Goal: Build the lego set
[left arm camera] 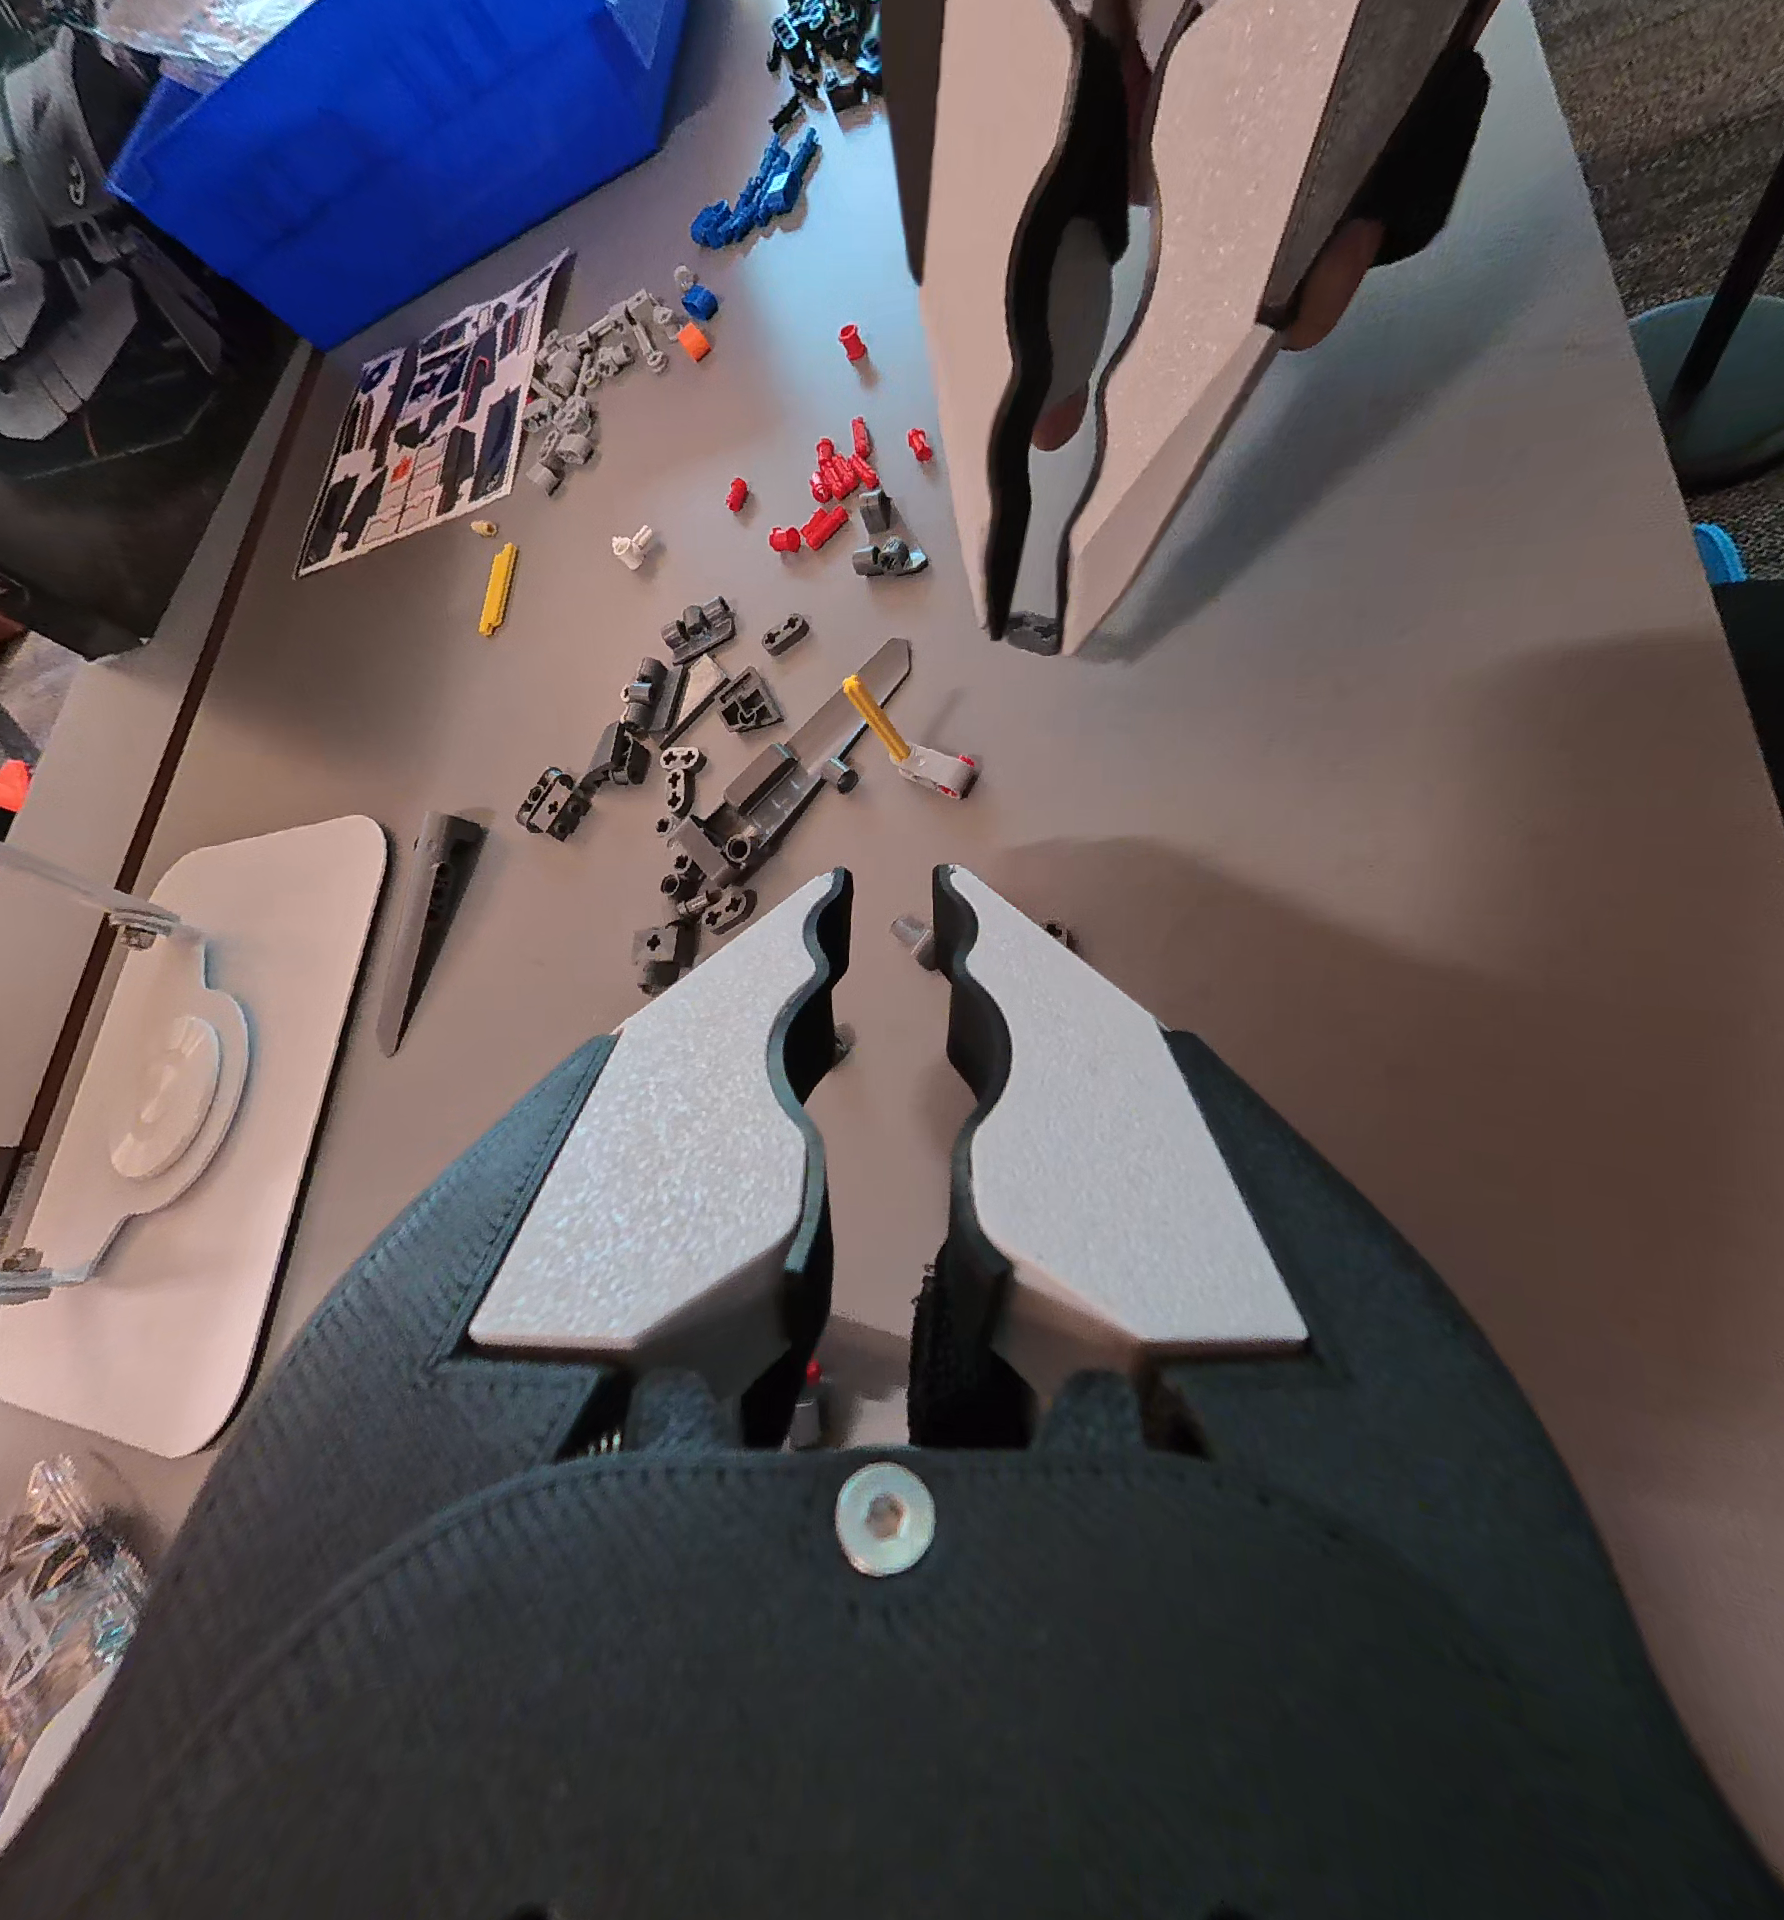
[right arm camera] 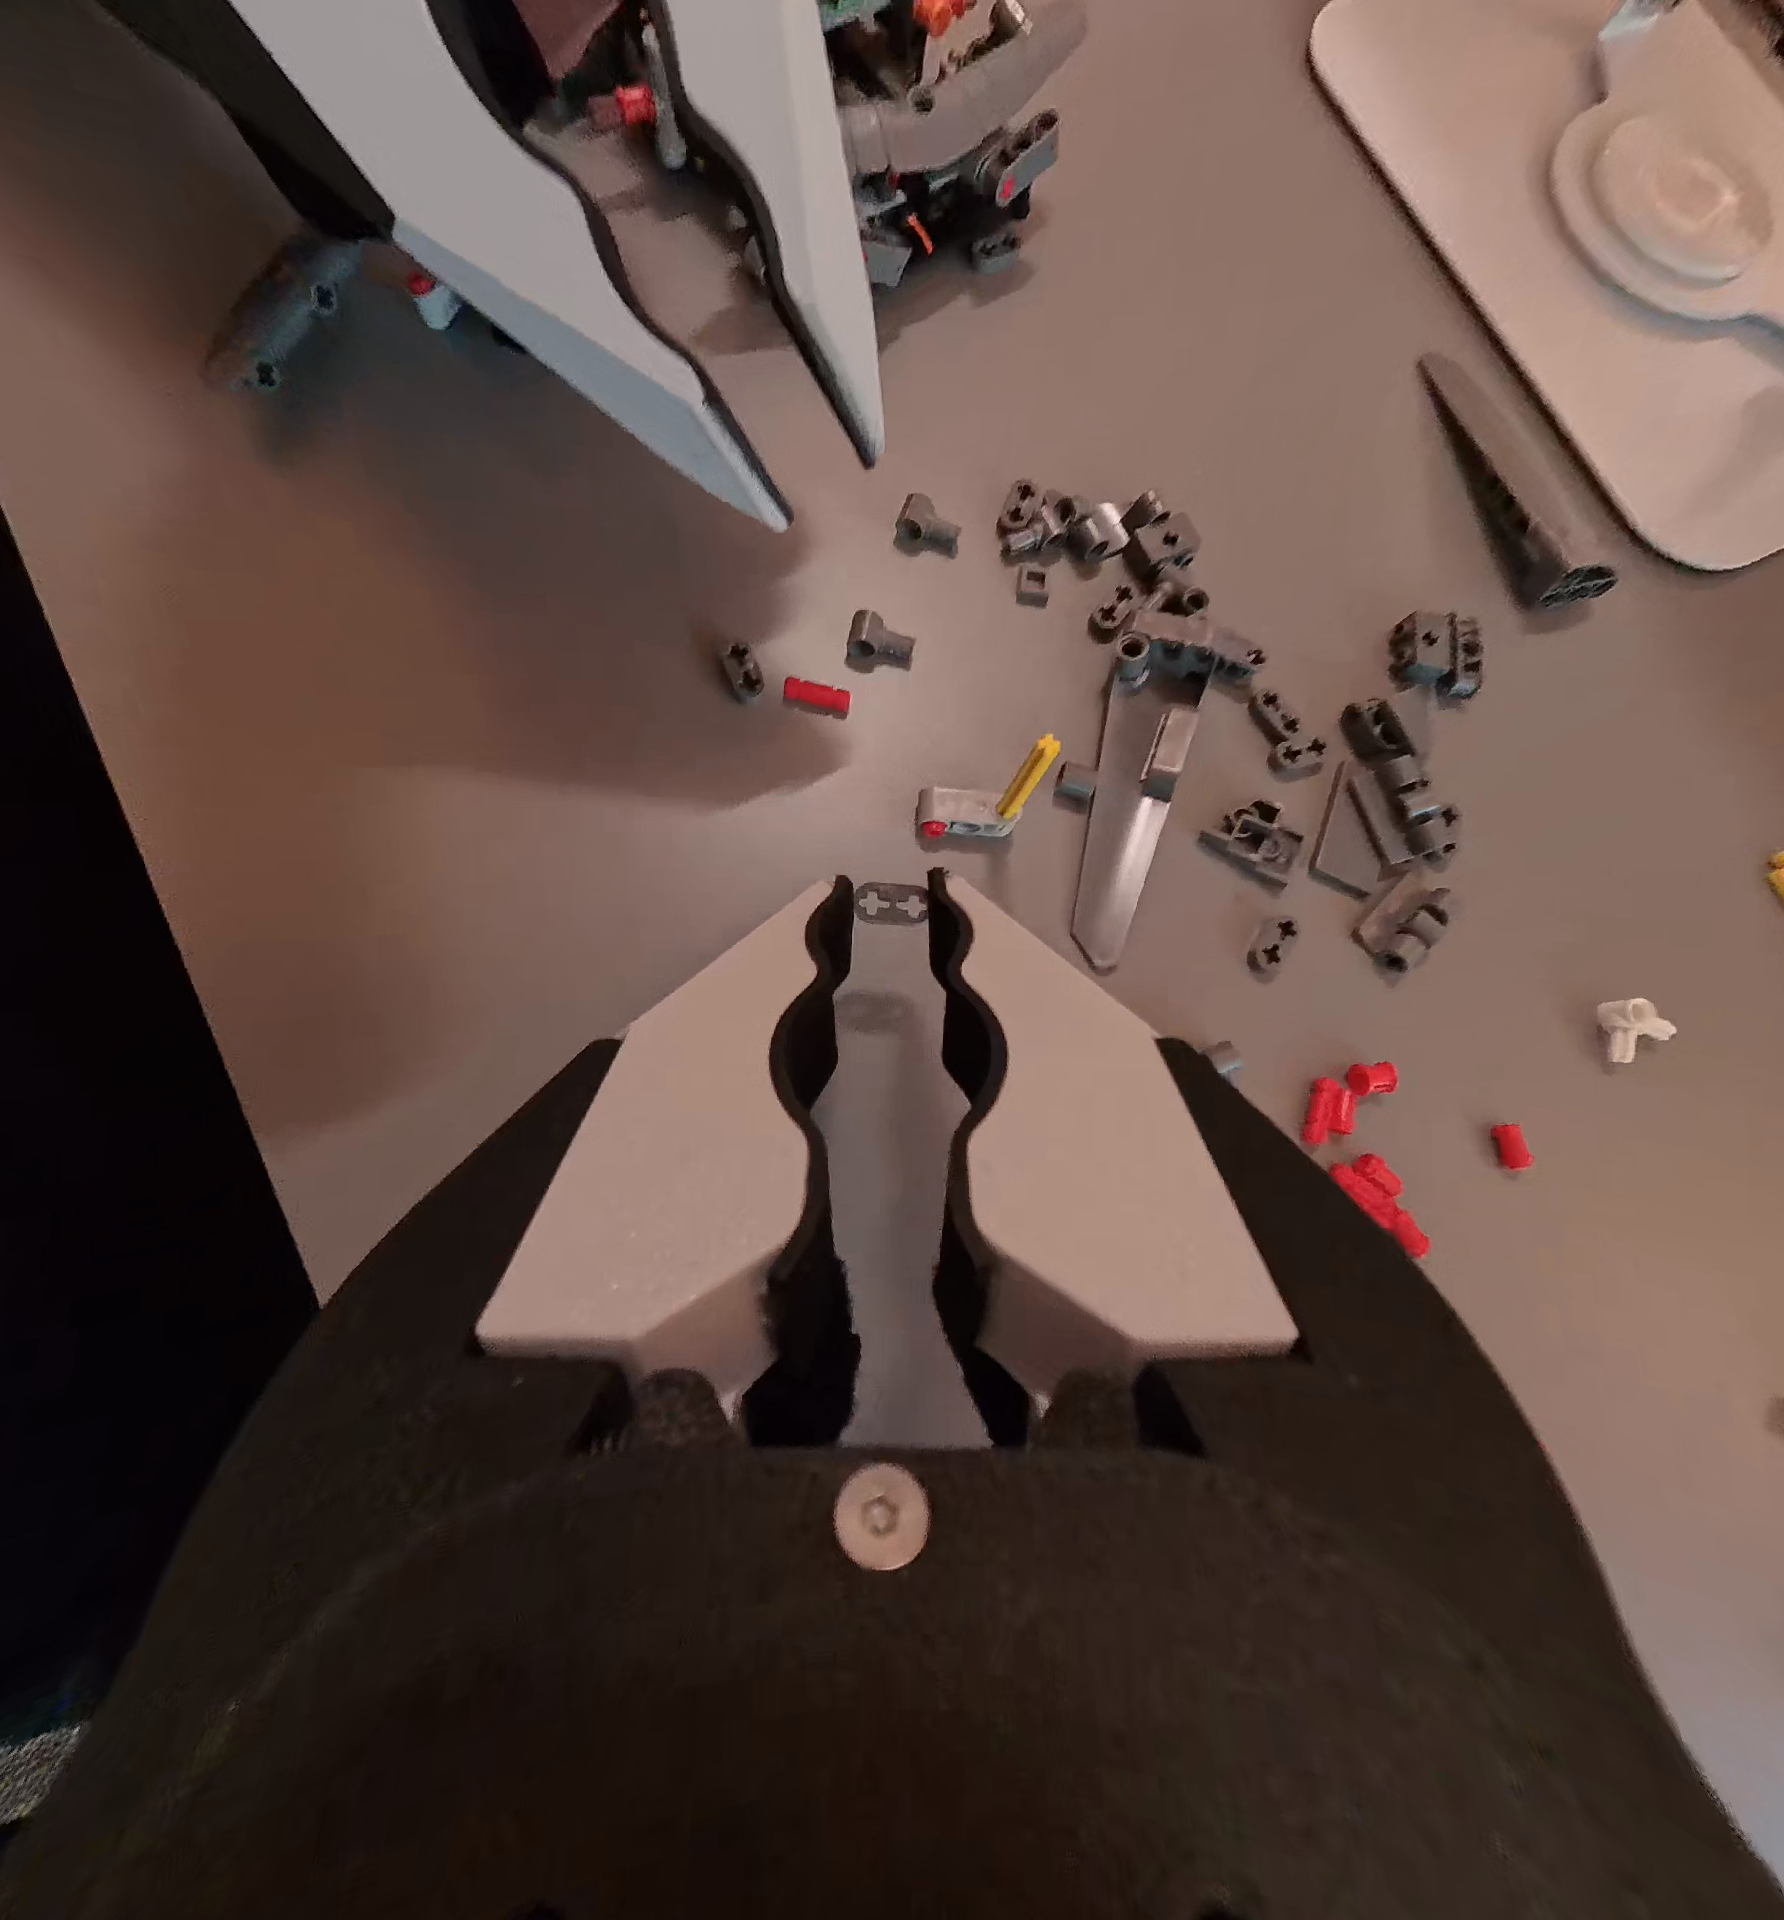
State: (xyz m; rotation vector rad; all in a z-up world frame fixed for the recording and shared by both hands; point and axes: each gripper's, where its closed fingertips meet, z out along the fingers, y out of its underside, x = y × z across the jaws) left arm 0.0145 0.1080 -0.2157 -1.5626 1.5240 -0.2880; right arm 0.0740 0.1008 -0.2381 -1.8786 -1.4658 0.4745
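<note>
Grey two-hole link [right arm camera: 890, 902] is clamped flat between right tool [right arm camera: 890, 896] pads, above the desk [right arm camera: 555, 935]. Left tool [left arm camera: 893, 894] is narrowly parted, bare, a small grey connector [left arm camera: 917, 932] beside its right fingertip.

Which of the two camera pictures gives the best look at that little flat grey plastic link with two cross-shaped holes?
The right wrist view: the flat grey two-hole link sits face-on, pinched between the tips of the right claw. In the left wrist view that claw appears farther off, and only a dark sliver shows at its tips.
</note>
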